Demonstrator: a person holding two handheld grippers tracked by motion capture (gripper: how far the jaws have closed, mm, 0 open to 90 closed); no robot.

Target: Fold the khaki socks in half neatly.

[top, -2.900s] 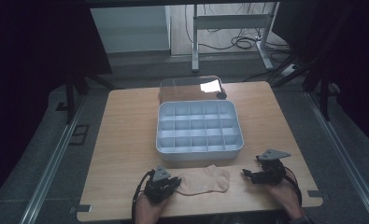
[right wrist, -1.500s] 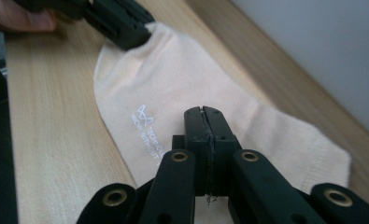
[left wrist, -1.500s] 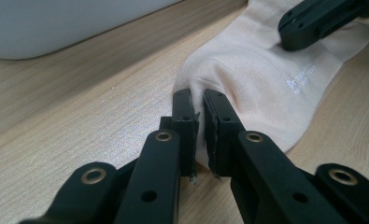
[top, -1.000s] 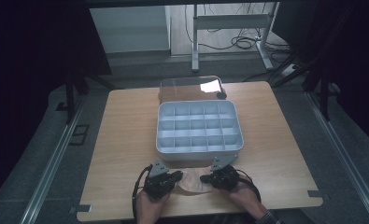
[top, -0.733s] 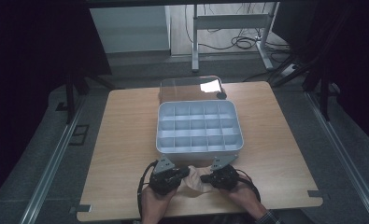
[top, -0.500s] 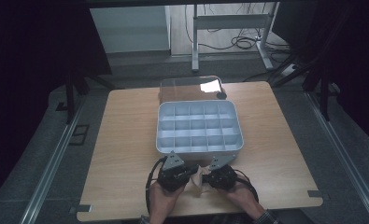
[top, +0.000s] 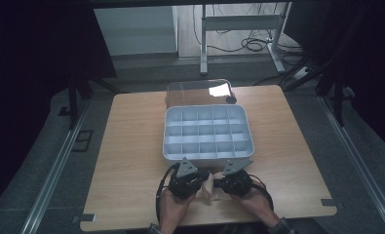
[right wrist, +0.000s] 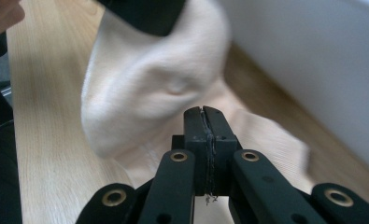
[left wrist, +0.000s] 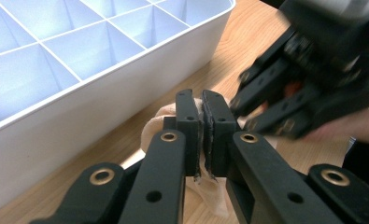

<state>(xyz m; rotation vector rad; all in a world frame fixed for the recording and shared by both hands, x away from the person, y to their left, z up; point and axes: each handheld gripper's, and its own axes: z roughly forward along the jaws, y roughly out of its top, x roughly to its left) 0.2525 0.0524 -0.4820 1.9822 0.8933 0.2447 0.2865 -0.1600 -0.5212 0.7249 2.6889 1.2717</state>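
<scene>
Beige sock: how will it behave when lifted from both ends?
Probably floppy: the sock bulges and folds between the left gripper and right gripper. Likely light, since thin pinches hold it. The ribbed knit looks unlikely to slip, though it may stretch or sag in the middle.

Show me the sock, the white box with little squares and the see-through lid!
sock [right wrist: 140,88], right gripper view, its bunched middle.
divided tray [top: 166,146], high view, its left rim.
clear lid [top: 190,92], high view, its left part.
</scene>
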